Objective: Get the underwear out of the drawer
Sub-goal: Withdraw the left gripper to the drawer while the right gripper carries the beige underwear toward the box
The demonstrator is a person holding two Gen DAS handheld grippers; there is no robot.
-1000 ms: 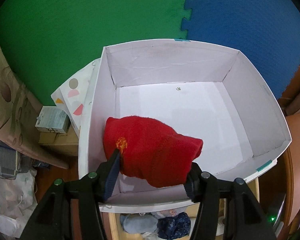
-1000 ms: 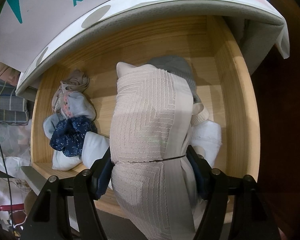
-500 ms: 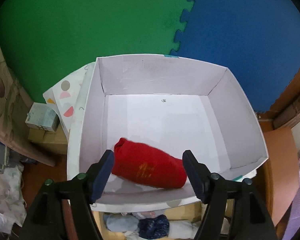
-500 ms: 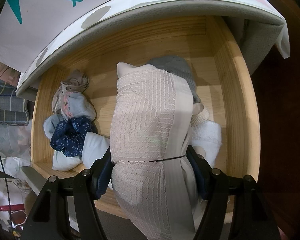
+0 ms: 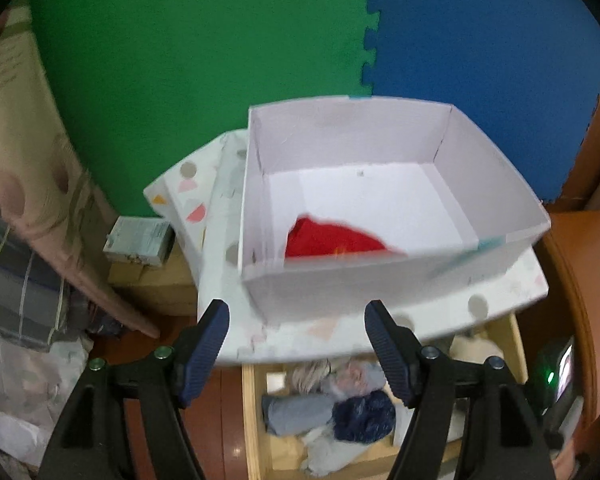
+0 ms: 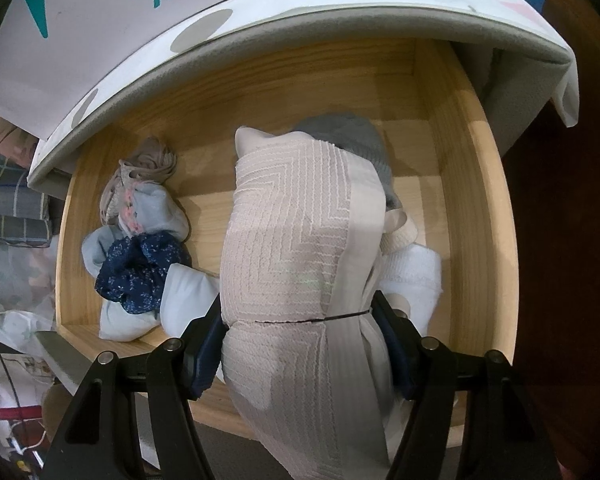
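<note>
The beige underwear (image 6: pixel 296 248), a rolled bundle with a raised zigzag weave, stands in the drawer (image 6: pixel 472 208), right of centre, and fills the near middle of the right wrist view. The right tongs (image 6: pixel 298 346) grip it: both blue pads press into its sides and the cloth is pinched in at a dark crease line. Their jaws have just been closing a little further on it.

Behind the bundle lies a grey item (image 6: pixel 352 140). To its right, touching it, is a white item (image 6: pixel 414 276). At the left of the drawer sits a heap: a navy floral piece (image 6: pixel 140 268) on pale blue cloth (image 6: pixel 156 212), with a taupe piece (image 6: pixel 148 164) at the far end.

The drawer is of light wood and stands open under a worktop (image 5: pixel 228 276) covered in white cloth with coloured shapes. On that worktop rests a white box (image 5: pixel 340 288). Red underwear (image 5: pixel 332 240) lies inside it, at the near left of its floor, partly hidden by the near wall.

The left tongs (image 5: pixel 298 344) hang in front of the box's near wall, jaws apart with nothing between the pads. The left wrist view is blurred.

Beyond the box, green mat (image 5: pixel 180 60) lies left and blue mat (image 5: pixel 480 40) right, joined by an interlocking edge. A small carton (image 5: pixel 138 238) sits left of the worktop.
</note>
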